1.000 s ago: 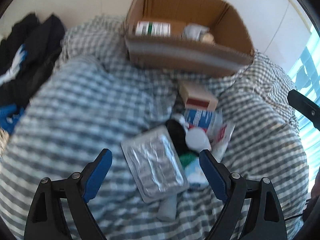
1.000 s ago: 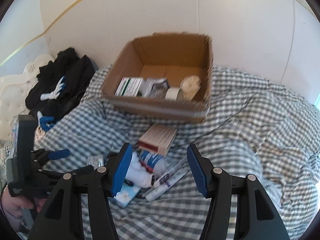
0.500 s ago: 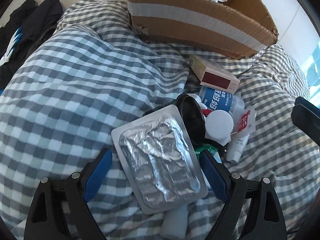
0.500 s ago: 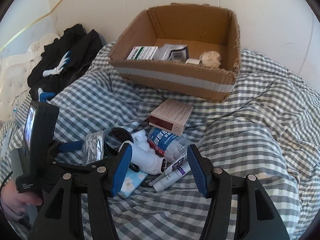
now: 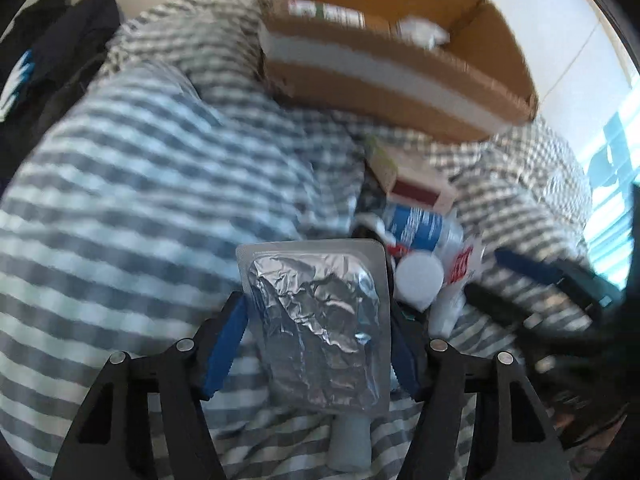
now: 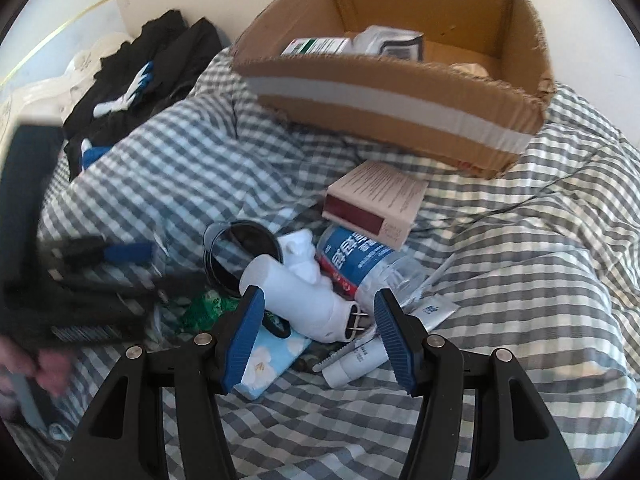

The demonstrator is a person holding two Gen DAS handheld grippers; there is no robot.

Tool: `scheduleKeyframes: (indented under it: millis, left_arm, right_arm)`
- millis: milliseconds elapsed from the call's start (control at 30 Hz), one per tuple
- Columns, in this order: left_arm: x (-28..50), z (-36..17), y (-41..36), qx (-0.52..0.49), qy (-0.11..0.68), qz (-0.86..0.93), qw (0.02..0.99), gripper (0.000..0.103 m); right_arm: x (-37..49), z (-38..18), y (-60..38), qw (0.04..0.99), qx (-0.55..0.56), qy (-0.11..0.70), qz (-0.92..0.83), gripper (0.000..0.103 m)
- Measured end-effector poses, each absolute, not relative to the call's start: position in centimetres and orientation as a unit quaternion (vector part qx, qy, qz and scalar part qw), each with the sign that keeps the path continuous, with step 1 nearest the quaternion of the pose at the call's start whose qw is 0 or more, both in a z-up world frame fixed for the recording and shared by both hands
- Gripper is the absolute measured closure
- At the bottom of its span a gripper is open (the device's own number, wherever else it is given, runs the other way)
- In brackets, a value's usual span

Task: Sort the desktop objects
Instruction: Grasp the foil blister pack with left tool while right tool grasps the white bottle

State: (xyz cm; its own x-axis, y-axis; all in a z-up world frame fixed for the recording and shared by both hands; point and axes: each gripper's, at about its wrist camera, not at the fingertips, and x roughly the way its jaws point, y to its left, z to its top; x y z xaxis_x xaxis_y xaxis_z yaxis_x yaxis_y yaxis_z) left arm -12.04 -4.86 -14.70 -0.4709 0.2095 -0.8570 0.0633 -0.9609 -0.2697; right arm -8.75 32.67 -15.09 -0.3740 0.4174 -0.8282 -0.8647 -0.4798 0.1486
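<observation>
My left gripper [image 5: 316, 344] is shut on a silver foil blister pack [image 5: 320, 320], held between its blue pads above the checked bedspread. A pile lies beyond: a white cap [image 5: 420, 276], a blue-labelled bottle [image 6: 360, 260], a pink and maroon box [image 6: 376, 204], a white plastic piece [image 6: 296, 296], a black round lid [image 6: 240, 256], a floral phone case [image 6: 272, 360] and small tubes [image 6: 356, 360]. My right gripper [image 6: 320, 336] is open just over the white plastic piece. The cardboard box [image 6: 384, 96] with several items inside stands behind.
The checked blanket [image 6: 520, 280] is lumpy and soft. Black clothes [image 6: 152, 64] lie at the far left by the wall. The left gripper shows blurred at the left of the right wrist view [image 6: 100, 264]. A window is at the right.
My left gripper has closed on the blister pack and lifted it. My right gripper has moved down and closer to the pile.
</observation>
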Motion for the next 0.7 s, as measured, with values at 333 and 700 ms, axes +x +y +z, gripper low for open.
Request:
scheduleKeyframes:
  millis: [333, 700]
  left_arm:
    - [-13.6, -14.7, -6.3, -0.500, -0.133, 0.855, 0.033, 0.037]
    - [-14.2, -16.2, -5.9, -0.504, -0.146, 0.849, 0.059, 0.037]
  right_arm:
    - [-12.8, -17.3, 33.4, 0.382, -0.420, 0.269, 0.778, 0.046]
    - [-11.6, -18.2, 35.3, 0.399, -0.391, 0.308, 0.770, 0.064]
